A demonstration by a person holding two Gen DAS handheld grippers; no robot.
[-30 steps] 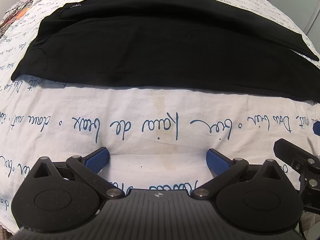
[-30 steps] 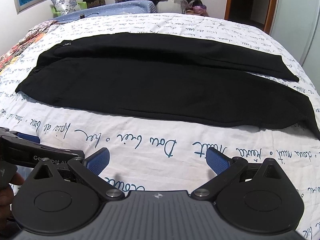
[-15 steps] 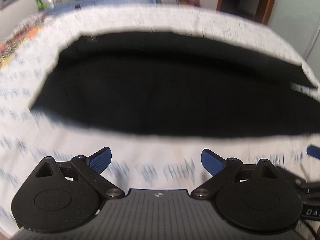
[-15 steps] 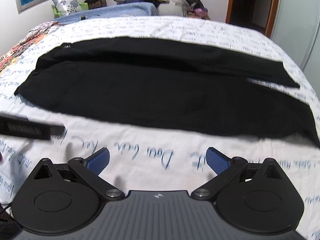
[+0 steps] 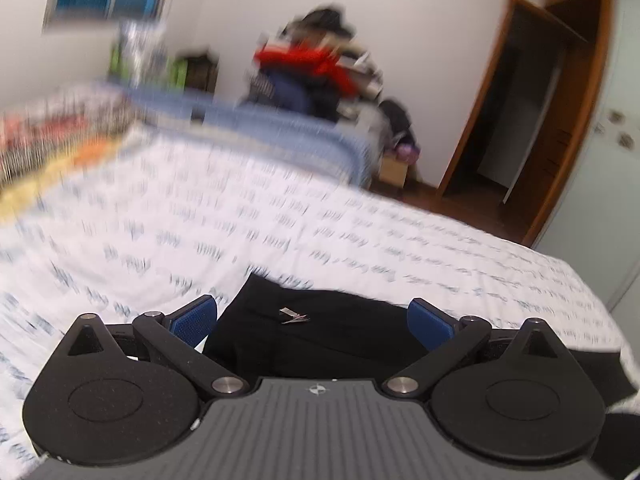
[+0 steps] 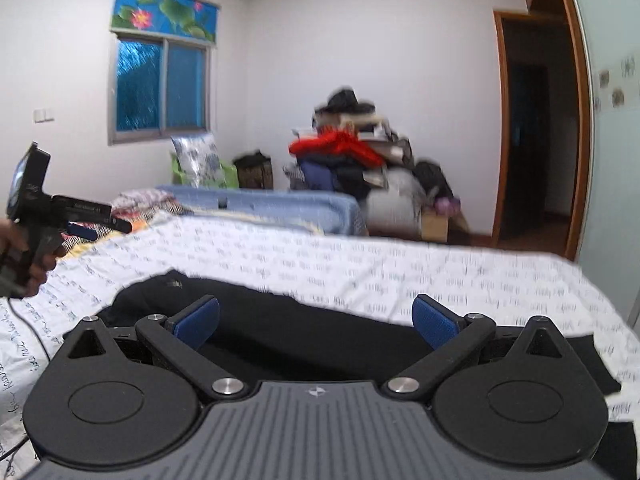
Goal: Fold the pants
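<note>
— Two grippers, state?
— Left gripper (image 5: 312, 316) and right gripper (image 6: 316, 320): both spread wide, holding nothing.
— Black pants (image 6: 304, 336)?
— Lower centre of both views, flat on the script-printed bedsheet (image 6: 360, 268).

Support: bed (image 6: 400, 276), covered by a white sheet printed with rows of dark handwriting; fills the middle band of both views.
On it, lower centre: black pants (image 6: 304, 336) lying flat, small tag (image 5: 294, 316) visible near one end.
On it, far left edge: patterned multicoloured cloth (image 5: 44, 136), blurred.
On it, far side: blue bedding (image 6: 280, 204), running across the frame.
</note>
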